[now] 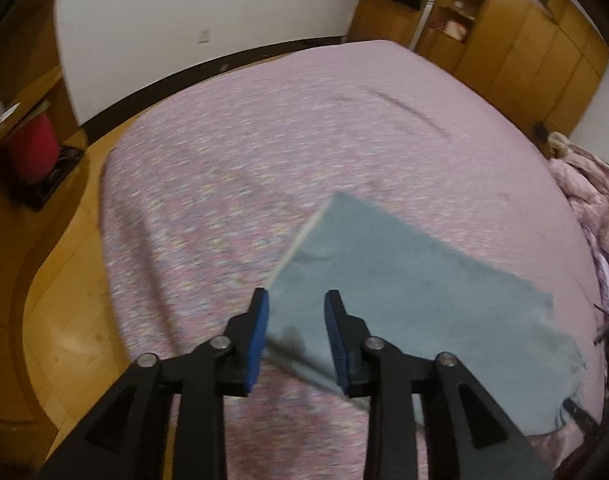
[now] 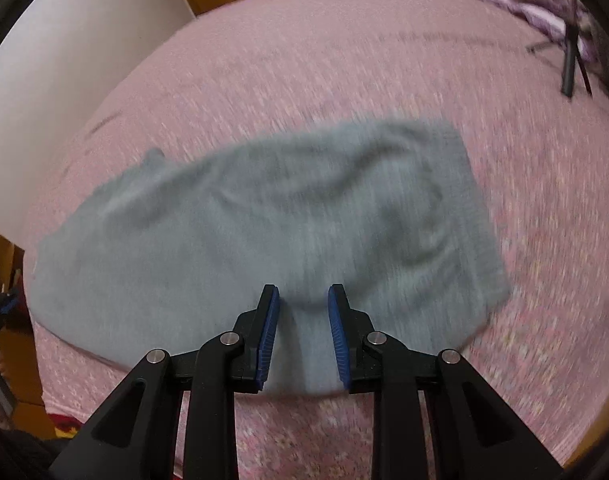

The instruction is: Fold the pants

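Grey pants lie flat on pink bed, long axis running left-right across right gripper. Right gripper spread, empty, over near edge mid-length. Left gripper also spread, empty, over the pants' left end corner. Both blurry. Each claw sits at the near edge, so a grab-and-fold away looks likely

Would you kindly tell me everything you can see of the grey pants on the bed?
The grey pants are plain, soft-looking fabric, lying spread out and lightly wrinkled on the pink patterned bedsheet. A pale stripe or seam runs along one straight edge in the left wrist view. Both the left gripper and right gripper have jaws apart over the near edge; blur hides whether either touches the cloth.
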`<state>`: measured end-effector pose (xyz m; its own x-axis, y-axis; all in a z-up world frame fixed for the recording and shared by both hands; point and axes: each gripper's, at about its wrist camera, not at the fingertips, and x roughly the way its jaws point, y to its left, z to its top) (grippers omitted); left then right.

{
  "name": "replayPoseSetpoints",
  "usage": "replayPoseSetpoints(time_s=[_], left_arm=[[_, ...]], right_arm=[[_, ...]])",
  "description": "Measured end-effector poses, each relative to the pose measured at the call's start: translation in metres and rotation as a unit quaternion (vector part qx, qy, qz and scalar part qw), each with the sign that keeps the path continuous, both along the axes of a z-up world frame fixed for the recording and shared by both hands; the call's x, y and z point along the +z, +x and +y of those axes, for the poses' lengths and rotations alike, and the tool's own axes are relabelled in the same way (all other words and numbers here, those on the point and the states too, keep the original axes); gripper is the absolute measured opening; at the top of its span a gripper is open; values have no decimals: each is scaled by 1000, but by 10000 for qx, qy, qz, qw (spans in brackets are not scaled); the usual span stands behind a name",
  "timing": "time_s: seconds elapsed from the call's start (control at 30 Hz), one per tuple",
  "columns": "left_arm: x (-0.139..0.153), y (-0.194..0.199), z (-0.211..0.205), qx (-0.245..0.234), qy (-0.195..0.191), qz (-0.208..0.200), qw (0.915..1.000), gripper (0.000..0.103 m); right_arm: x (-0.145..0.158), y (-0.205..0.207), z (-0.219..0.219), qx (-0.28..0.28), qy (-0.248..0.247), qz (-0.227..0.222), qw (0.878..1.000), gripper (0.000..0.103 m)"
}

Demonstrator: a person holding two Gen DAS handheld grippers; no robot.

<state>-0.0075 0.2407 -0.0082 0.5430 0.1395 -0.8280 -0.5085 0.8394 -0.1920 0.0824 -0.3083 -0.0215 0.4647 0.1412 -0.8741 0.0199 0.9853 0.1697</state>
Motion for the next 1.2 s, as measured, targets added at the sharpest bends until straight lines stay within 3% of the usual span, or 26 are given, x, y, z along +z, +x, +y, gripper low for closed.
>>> replayPoseSetpoints(time_s=[0.2,0.3,0.43,0.5,0.63,0.8,0.87,0.93,1.0,1.2], left_arm=[[-3,36,-28,-526,26,7,9986,36],[-14,51,-32,-649,14,129,9978,40],[-37,60,-29,-634,-13,380,9973,45],[-40,59,-32,-690,130,328,9970,47],[-43,62,-41,-887,363,372,9947,58],[-45,67,-44,-961,426,346,9939,63],[-45,67,-44,-958,402,332,9940,63],[-44,64,-45,-947,388,339,9942,64],[-42,62,-46,-930,399,375,9942,64],[-32,41,-56,-845,367,473,9946,67]], right_arm=[[14,39,13,158,-138,-279,9994,28],[7,60,17,153,-115,-282,9994,28],[-16,77,19,57,-610,-16,9981,28],[-21,74,14,149,-514,-231,9983,27],[-18,70,2,157,-298,-211,9992,27],[3,47,-20,-141,-419,-296,9986,27],[13,36,-32,-241,-416,-413,9980,32],[23,22,-44,-415,-527,-539,9963,50],[27,9,-57,-643,-631,-592,9942,59],[6,-9,-84,-946,8,-268,9952,59]])
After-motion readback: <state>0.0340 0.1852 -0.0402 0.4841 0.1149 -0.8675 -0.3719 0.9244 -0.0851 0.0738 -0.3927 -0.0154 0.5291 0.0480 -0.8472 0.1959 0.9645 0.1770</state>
